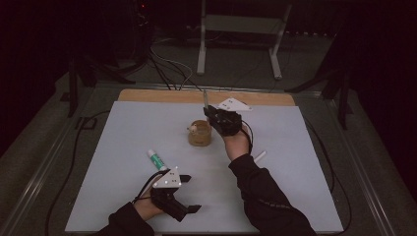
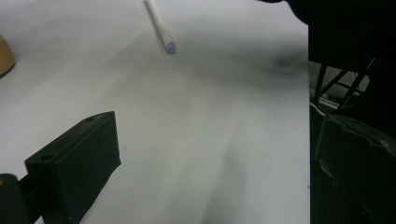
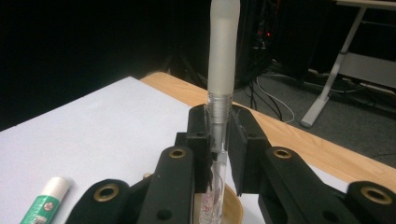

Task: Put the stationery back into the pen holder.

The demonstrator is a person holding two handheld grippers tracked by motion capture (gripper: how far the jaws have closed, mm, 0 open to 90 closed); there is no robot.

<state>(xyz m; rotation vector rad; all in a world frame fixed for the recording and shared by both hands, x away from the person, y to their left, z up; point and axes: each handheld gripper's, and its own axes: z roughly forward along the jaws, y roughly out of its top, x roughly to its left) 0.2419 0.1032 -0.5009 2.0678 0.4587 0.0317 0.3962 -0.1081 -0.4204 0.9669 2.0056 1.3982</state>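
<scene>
My right gripper point(image 1: 219, 118) hovers just right of a brown cup point(image 1: 199, 132) in the middle of the white board, shut on a clear pen with a frosted cap point(image 1: 205, 98). In the right gripper view the pen point(image 3: 222, 70) stands upright between the jaws of the right gripper point(image 3: 218, 135), its lower end over the cup's rim point(image 3: 231, 210). My left gripper point(image 1: 191, 193) rests near the front edge, open and holding nothing; the left gripper point(image 2: 210, 154) has bare board between its jaws. A green-and-white tube point(image 1: 157, 160) lies just behind it.
A white stick point(image 1: 259, 157) lies on the board right of the forearm, and the stick point(image 2: 159, 27) also shows far ahead of the left jaws. The tube point(image 3: 46, 200) lies left of the cup. A wooden table edge point(image 1: 172, 96) and cables run behind the board.
</scene>
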